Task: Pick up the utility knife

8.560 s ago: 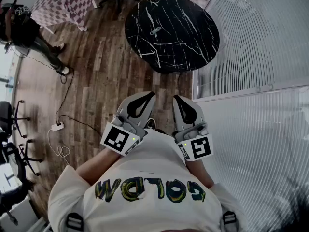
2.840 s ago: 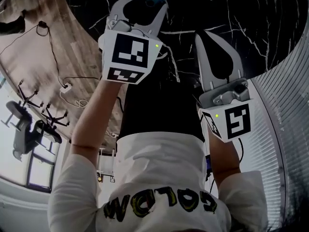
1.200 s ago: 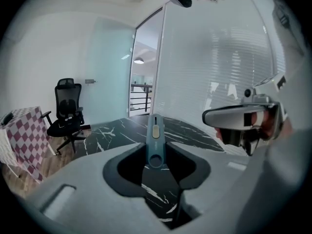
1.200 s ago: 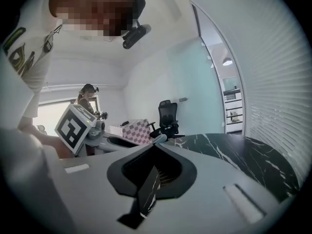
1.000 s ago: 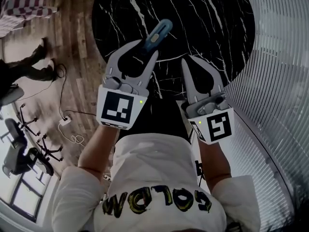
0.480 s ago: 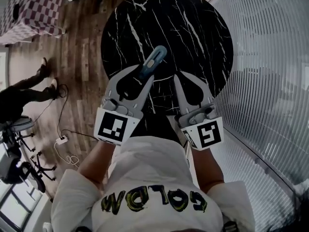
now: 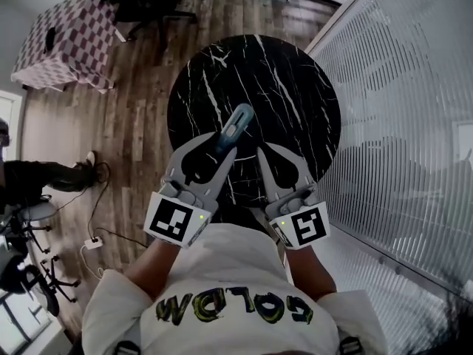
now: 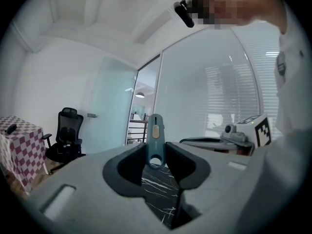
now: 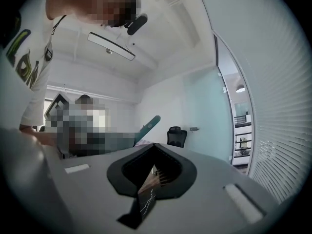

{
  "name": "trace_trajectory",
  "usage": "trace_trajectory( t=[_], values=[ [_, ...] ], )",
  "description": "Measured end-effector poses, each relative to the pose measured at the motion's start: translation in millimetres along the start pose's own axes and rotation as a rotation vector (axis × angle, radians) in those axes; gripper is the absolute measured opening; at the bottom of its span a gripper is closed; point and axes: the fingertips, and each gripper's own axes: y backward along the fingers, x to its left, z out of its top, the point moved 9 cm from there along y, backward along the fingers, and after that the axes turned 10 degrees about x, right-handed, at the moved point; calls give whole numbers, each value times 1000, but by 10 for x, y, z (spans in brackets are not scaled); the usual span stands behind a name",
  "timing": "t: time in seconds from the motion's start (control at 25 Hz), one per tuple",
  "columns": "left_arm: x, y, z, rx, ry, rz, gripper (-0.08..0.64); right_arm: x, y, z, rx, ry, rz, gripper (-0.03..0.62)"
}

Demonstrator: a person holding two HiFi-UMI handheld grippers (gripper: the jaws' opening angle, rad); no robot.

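The pick-up looks all but done. The left gripper [image 8: 156, 152] has its jaws pinched on the ringed end of the utility knife [image 8: 155, 130], so the handle juts out beyond the tips, clear of the round marble table [image 7: 295, 80] below. Just beside it, the right gripper [image 9: 154, 145] has its tips together on nothing. Whether the blade is out is hard to tell, so the next move calls for a firm, steady hold.

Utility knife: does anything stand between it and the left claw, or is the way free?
Nothing visible does. The left claw is shut on the utility knife near its ring end, with the knife raised above the black round table.
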Motion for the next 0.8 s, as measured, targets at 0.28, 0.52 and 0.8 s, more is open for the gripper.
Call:
trace_trajectory(
  t=[0.28,0.52,0.8],
  values=[
    [-120,227,258,-79,-20,-29,133,102,120,250,-44,11,36,2],
    [-327,491,327,-108,-2,-39,133,267,385,365,-65,20,51,2],
    [-462,557,428,-169,-3,-63,133,258,539,416,-70,20,70,2]
  ],
)
